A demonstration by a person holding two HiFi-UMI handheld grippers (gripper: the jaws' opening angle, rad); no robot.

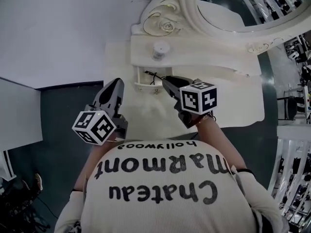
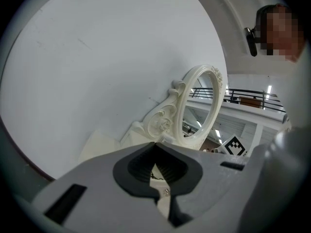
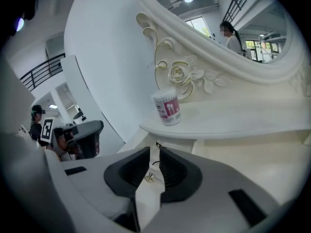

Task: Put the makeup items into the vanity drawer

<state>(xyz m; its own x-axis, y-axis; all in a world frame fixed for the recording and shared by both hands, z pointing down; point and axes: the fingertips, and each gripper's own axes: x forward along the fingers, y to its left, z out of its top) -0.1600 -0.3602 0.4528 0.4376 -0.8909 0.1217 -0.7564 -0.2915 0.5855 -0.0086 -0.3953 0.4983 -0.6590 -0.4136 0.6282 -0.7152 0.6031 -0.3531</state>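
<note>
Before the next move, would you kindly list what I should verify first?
1. Drawer open: ok.
2. Left gripper free: ok, jaws together on nothing.
3. Right gripper at the drawer mouth: ok, jaws slightly apart.
4. Right gripper holding an item: cannot tell; a thin dark thing shows at its tips.
5. Cup put away: not ok, it stands on the shelf.

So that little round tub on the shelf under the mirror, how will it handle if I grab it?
The tub is probably light: small, plastic-looking, apparently holding cotton swabs. It stands upright on the shelf, taller than wide, so a side nudge may tip it. Being round, it would likely roll if it falls.
</note>
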